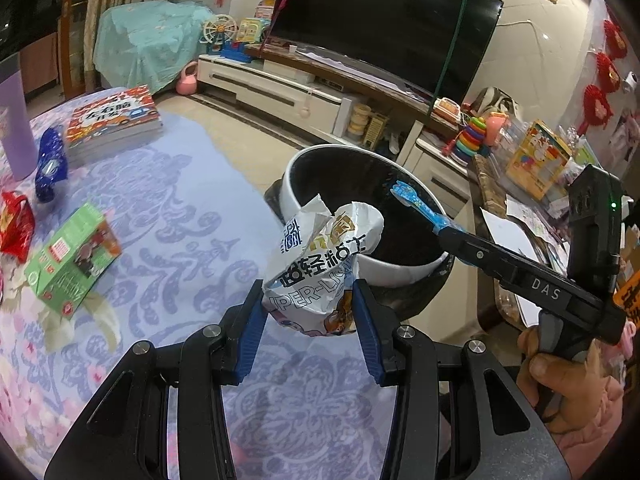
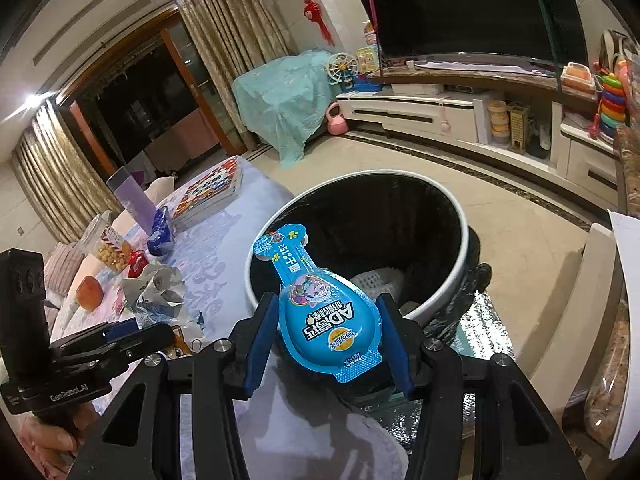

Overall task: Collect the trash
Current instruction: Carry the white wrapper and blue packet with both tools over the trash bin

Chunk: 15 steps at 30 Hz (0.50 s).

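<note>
My left gripper [image 1: 310, 308] is shut on a crumpled white clay packet [image 1: 320, 256], held at the near rim of the round trash bin [image 1: 384, 270]. The bin is white outside with a black liner. My right gripper [image 2: 326, 330] is shut on a blue bottle-shaped snack package [image 2: 320, 308], whose neck reaches over the bin's rim [image 2: 456, 272]. In the left wrist view the right gripper [image 1: 444, 232] comes in from the right with the blue package [image 1: 416, 206] above the bin's opening. The left gripper [image 2: 120, 330] shows at the left of the right wrist view with the crumpled packet [image 2: 154, 290].
More litter lies on the flowered tablecloth [image 1: 180, 208]: a green carton [image 1: 72, 268], a blue wrapper [image 1: 50, 168], a red wrapper [image 1: 16, 228]. A stack of books [image 1: 114, 120] and a purple cup [image 1: 14, 132] stand further back. A TV cabinet [image 1: 280, 88] lines the far wall.
</note>
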### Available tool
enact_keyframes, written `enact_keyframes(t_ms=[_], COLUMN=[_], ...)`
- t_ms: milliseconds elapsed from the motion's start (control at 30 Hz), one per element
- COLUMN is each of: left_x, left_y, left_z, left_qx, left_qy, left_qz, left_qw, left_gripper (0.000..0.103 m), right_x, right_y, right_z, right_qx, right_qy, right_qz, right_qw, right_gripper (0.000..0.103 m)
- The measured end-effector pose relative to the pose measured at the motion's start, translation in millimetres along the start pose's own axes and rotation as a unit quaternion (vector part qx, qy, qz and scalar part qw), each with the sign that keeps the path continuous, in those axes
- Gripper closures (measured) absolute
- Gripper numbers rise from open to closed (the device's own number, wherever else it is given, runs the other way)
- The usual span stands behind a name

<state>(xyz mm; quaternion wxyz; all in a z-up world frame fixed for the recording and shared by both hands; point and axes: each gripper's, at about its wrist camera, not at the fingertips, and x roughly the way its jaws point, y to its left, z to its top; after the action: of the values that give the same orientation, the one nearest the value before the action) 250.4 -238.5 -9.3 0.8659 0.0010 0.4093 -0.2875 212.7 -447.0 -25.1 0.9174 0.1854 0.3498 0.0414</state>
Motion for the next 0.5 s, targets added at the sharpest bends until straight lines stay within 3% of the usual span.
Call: enact_keyframes(t_ms=[500], left_x=[23.1], left_y=[-22.2], left_z=[35.8], left_qx=[0.033], left_qy=[-0.003], left_qz=[-0.003], left_qw=[0.9995], left_gripper=[0.061], right_x=[12.3], right_y=[-23.8], right_z=[22.5], right_qx=[0.000], right_qy=[0.005], right_qz=[-0.017], right_qw=[1.000], right_gripper=[0.052])
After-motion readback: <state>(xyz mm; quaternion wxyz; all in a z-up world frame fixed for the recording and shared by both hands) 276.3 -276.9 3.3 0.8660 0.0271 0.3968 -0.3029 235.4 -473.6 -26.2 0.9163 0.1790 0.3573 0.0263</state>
